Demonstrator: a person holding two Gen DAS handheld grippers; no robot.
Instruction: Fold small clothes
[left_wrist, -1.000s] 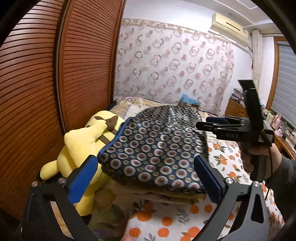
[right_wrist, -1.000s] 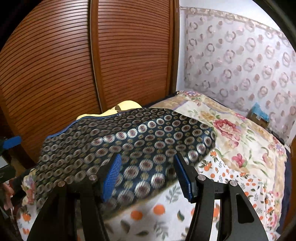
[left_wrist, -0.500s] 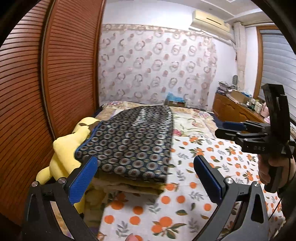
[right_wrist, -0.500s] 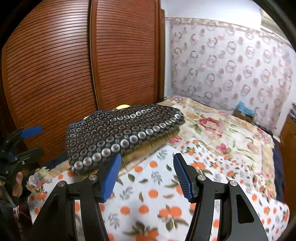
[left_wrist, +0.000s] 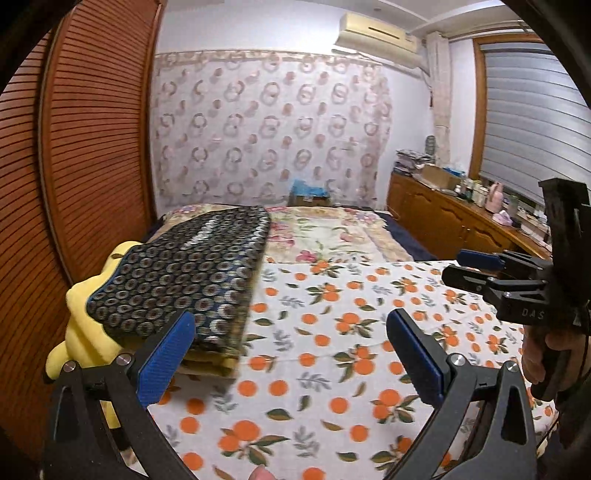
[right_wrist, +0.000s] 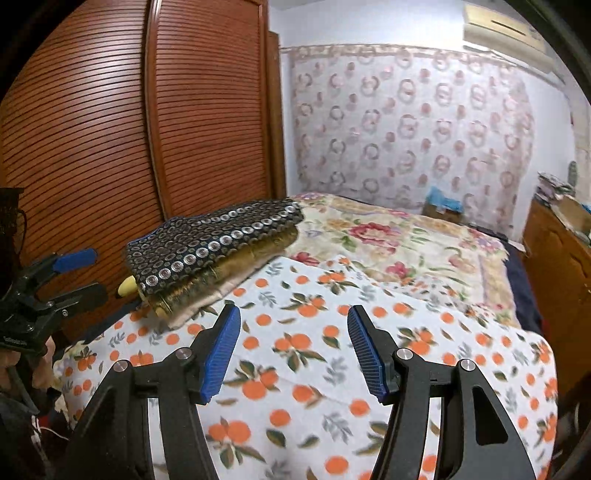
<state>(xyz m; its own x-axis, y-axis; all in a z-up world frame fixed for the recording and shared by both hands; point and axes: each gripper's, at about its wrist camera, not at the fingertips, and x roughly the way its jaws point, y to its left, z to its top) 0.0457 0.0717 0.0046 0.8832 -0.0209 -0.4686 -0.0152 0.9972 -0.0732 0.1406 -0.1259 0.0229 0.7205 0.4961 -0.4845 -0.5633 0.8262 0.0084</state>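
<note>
The open cardboard box (left_wrist: 439, 176) on the wooden sideboard (left_wrist: 454, 221) by the window sits among clutter; its contents cannot be made out. A second box (left_wrist: 309, 199) with something blue on top stands at the far end of the bed, against the curtain (left_wrist: 266, 129).

The folded garment (left_wrist: 184, 280) lies on the bed's left side, next to the slatted wardrobe doors (left_wrist: 74, 147). It is dark blue with a pattern of silver rings, folded flat into a rough rectangle. From the right wrist view it tops a small stack (right_wrist: 218, 273): beneath it lie a gold-brown layer and a pale beige layer, edges roughly aligned. A yellow plush toy (left_wrist: 88, 332) is wedged between the stack and the doors, partly under the garment's near corner.

The orange-print sheet (left_wrist: 332, 350) covers the near part of the bed; a floral quilt (left_wrist: 332, 236) lies beyond it.

Left gripper (left_wrist: 291, 350): jaws wide apart, nothing between them, over the sheet just beside the stack's near edge. Right gripper (right_wrist: 293, 350): jaws apart, empty, over the sheet, clear of the stack. Neither touches the garment.
</note>
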